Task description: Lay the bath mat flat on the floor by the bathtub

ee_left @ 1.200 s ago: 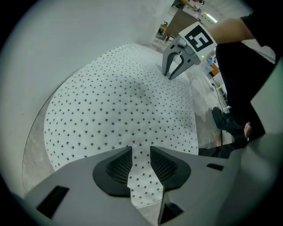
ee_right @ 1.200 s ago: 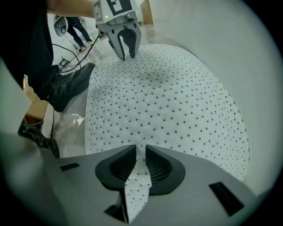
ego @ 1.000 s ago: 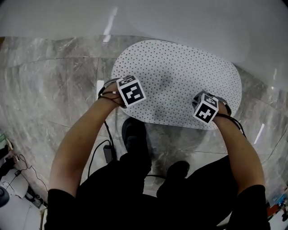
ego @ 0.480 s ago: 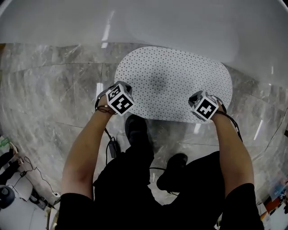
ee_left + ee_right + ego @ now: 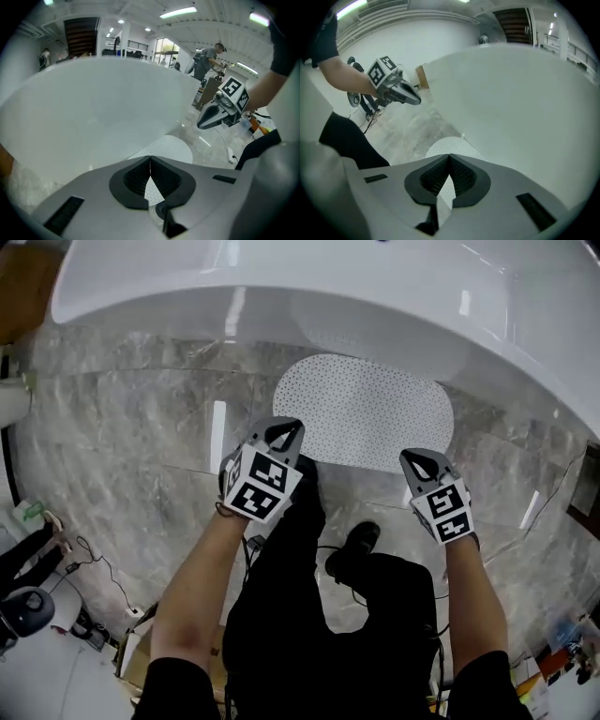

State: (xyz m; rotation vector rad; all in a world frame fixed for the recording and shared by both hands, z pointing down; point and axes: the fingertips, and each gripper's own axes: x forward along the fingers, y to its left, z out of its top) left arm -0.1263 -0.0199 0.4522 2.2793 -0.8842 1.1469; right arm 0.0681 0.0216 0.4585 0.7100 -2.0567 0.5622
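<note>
- Overhead, the left claw (image 5: 285, 433) and right claw (image 5: 419, 465) are both closed and empty, held apart from the mat.
- Beyond them, the white dotted bath mat (image 5: 366, 418) lies flat on the marble floor (image 5: 131, 427), just beside the white bathtub (image 5: 281, 287).

bathtub (image 5: 394, 277): glossy smooth white; floor (image 5: 131, 427): polished grey marble-look tile; bath mat (image 5: 370, 409): matt white, dotted texture; gripper pads ribbed black.
</note>
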